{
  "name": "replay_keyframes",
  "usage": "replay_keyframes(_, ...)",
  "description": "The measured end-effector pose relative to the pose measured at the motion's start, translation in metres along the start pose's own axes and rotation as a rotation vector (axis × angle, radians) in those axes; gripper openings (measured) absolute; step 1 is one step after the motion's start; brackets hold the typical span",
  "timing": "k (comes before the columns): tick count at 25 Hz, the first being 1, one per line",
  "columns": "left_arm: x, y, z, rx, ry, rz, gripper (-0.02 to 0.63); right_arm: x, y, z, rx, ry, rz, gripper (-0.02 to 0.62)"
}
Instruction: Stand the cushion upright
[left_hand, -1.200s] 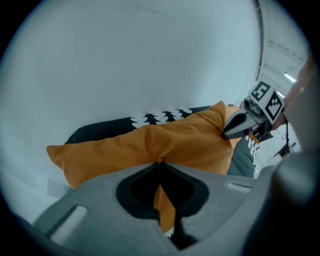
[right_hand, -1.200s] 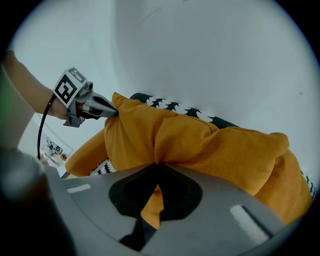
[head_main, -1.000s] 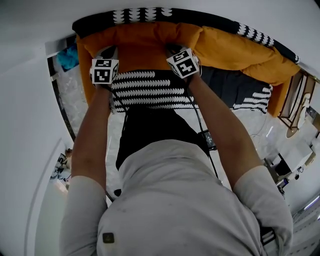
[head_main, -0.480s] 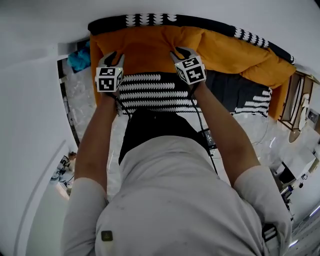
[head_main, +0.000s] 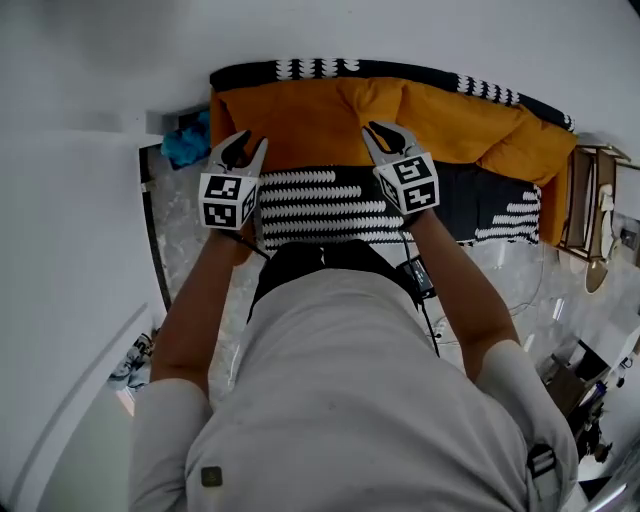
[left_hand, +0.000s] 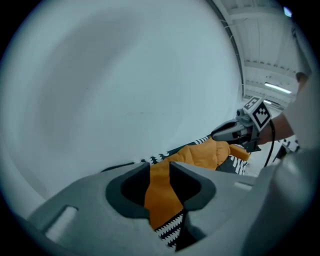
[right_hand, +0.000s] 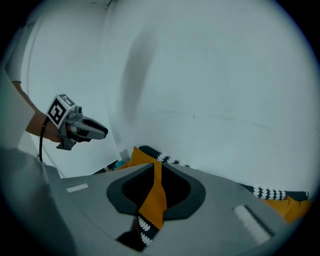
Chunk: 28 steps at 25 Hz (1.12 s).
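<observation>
Both claws hung clear above the sofa (head_main: 320, 195), one to each side of the orange cushion (head_main: 300, 120) and touching nothing, a stance that suggested the cushion needed no holding. The left claw (head_main: 247, 150) stood released, jaws well apart and empty; only the far-off cushion (left_hand: 200, 155) showed through the gap. The right claw (head_main: 388, 140) was empty too, its jaws closing on air to a narrow slit. The cushion sat at the end of the sofa on the head view's left, at the rear of the patterned seat, propped against the backrest (head_main: 300, 68) and touching the next cushion (head_main: 440, 115) beside it. It appeared to rest on its long lower edge, with the broad face turned out into the room and the top edge up. Its long axis ran along the sofa, left to right in the head view. On that showing the cushion looked upright, with the backrest carrying its lean.
</observation>
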<state>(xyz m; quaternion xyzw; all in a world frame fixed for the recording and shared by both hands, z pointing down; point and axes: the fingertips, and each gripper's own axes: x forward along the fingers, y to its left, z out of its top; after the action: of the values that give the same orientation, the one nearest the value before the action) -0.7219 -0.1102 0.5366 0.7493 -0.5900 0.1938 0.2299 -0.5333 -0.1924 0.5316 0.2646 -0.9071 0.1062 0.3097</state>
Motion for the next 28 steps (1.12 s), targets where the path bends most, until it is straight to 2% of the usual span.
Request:
replay_keyframes(3, -0.035, -0.013, 0.023, 0.039, -0.055, -0.030, 0.121, -0.036, 0.022, 0.026, -0.014, -0.071, -0.009, 0.035)
replay_keyframes(6, -0.068, -0.022, 0.045, 0.038, -0.126, -0.045, 0.096, -0.067, 0.041, 0.046, -0.017, -0.132, -0.012, 0.009)
replay_keyframes(11, -0.116, -0.045, 0.072, 0.018, -0.226, -0.059, 0.052, -0.119, 0.068, 0.065, -0.043, -0.210, -0.011, 0.009)
replay_keyframes(14, -0.134, -0.068, 0.082, 0.045, -0.255, -0.066, 0.024, -0.150, 0.075, 0.072, -0.055, -0.255, -0.002, 0.009)
replay_keyframes(17, -0.149, -0.093, 0.086, 0.072, -0.275, -0.064, 0.005, -0.180, 0.078, 0.068, -0.071, -0.281, 0.010, 0.009)
replay_keyframes(21, -0.167, -0.123, 0.094, 0.058, -0.315, -0.034, 0.004, -0.217, 0.074, 0.057, -0.079, -0.311, 0.038, 0.009)
replay_keyframes(28, -0.196, -0.202, 0.081, 0.030, -0.336, 0.015, 0.003, -0.284, 0.068, 0.006, -0.081, -0.321, 0.096, 0.009)
